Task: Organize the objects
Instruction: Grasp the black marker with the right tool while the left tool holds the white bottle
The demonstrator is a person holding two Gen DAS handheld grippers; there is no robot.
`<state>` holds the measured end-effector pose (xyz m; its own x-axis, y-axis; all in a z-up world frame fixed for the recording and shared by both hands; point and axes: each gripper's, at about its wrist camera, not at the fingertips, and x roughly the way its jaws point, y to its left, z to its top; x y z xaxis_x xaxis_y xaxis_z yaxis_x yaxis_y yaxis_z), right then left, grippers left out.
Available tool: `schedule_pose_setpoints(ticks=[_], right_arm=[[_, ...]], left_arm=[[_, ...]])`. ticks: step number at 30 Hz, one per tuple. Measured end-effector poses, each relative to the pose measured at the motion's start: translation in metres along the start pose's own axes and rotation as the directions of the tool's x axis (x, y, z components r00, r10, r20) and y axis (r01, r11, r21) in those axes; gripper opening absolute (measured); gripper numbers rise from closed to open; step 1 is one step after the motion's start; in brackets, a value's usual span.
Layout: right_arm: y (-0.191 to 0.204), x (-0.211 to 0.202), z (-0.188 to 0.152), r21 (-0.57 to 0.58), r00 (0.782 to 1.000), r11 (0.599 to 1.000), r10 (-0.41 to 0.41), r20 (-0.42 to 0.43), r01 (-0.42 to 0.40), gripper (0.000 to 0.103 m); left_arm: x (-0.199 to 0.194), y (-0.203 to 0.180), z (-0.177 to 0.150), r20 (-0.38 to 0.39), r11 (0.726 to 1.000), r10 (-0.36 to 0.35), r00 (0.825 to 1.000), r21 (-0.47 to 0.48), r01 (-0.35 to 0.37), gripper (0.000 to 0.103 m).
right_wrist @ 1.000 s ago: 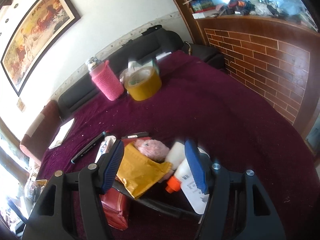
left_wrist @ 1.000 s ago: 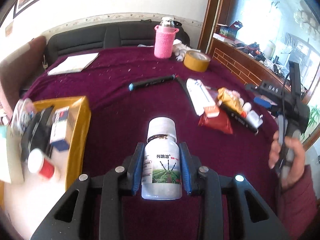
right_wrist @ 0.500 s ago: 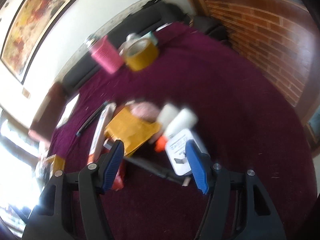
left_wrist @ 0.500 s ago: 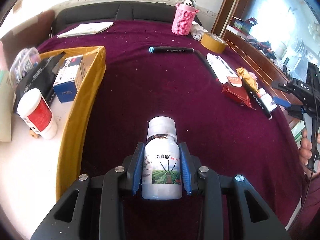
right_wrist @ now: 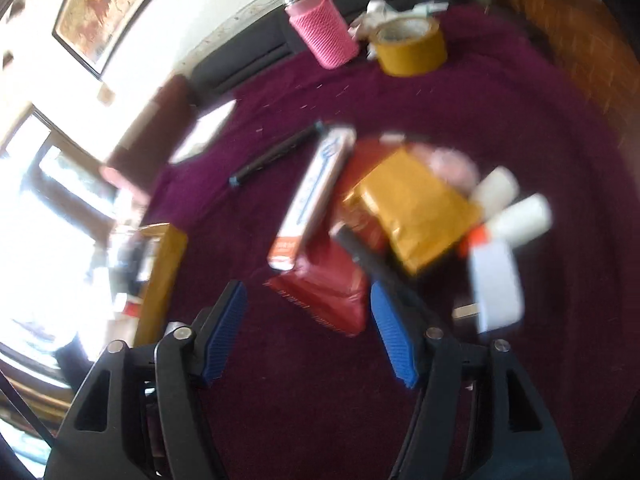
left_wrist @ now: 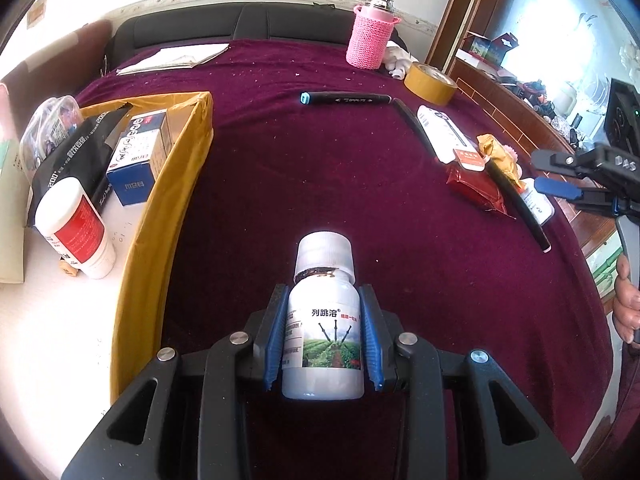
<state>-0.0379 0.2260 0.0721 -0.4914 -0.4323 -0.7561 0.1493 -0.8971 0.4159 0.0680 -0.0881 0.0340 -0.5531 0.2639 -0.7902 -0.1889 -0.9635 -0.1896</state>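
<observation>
My left gripper is shut on a white bottle with a green field label, held above the maroon cloth. A yellow box to its left holds a red-labelled white tube, a blue and white carton and a black pouch. My right gripper is open and empty, hovering over a red packet. Beyond the packet lie a gold packet, a long white pack, white bottles with an orange cap and a black marker. The right wrist view is blurred.
A pink-sleeved flask and a tape roll stand at the far side of the table, with papers at far left. A dark sofa runs behind the table. A brick-faced counter lines the right edge. A thin black stick crosses the pile.
My left gripper sank with the bottle, bringing the yellow box closer on its left, then held still. My right gripper rolled and swung left, from the gold packet and white bottles to the red packet.
</observation>
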Motion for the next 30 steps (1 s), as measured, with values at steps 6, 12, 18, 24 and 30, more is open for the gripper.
schedule_pose_setpoints(ticks=[6,12,18,24,30], right_arm=[[0.006,0.031,-0.009,-0.129,0.962,0.957,-0.268,-0.055,0.259,0.064],[0.000,0.037,-0.014,-0.086,0.957,0.957,-0.284,-0.067,0.278,0.024],[0.002,0.034,-0.031,-0.065,0.959,0.961,-0.275,-0.073,0.270,0.023],[-0.002,0.023,-0.037,0.033,0.978,0.978,-0.207,-0.016,0.207,0.014],[0.004,-0.011,-0.060,0.099,0.999,0.995,-0.021,0.033,0.018,0.012]], left_arm=[[0.000,0.001,-0.001,0.002,1.000,-0.010,1.000,-0.014,0.010,0.029],[0.000,0.004,0.000,0.004,0.999,-0.029,1.000,-0.032,0.029,0.030],[0.003,-0.006,0.001,-0.003,1.000,-0.025,1.000,0.009,0.025,0.045],[-0.002,0.002,0.002,0.022,0.998,-0.049,0.999,-0.028,0.049,0.029],[-0.033,0.006,-0.007,0.110,0.994,-0.098,0.989,-0.038,0.103,0.029]])
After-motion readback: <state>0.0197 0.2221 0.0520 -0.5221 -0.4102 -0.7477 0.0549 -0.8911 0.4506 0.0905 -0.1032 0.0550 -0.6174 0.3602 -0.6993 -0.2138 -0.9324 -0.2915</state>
